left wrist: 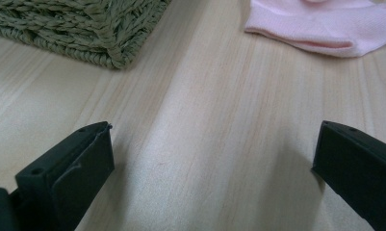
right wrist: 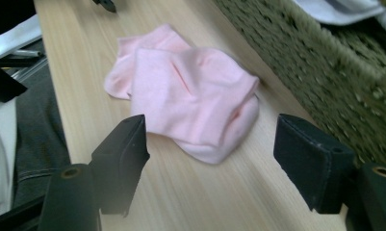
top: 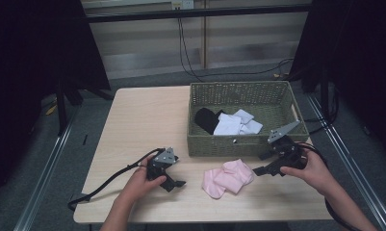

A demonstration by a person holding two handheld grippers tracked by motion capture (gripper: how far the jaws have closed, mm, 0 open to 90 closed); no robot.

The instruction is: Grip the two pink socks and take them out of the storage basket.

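On the left of the pale wooden table [top: 137, 115], the person's left hand [top: 138, 183] holds the left gripper [top: 175, 183] low over the bare wood, its jaws spread wide with nothing between them. Just beside it to the right lie the pink socks [top: 227, 177], folded in a soft heap in front of the woven basket [top: 238, 144]. Inside the basket sit a black sock [top: 207, 119] and white socks [top: 234, 123]. Farthest right, the right gripper [top: 263, 163] points at the pink socks [right wrist: 190, 91], jaws apart and empty. I can read no writing or labels on anything.
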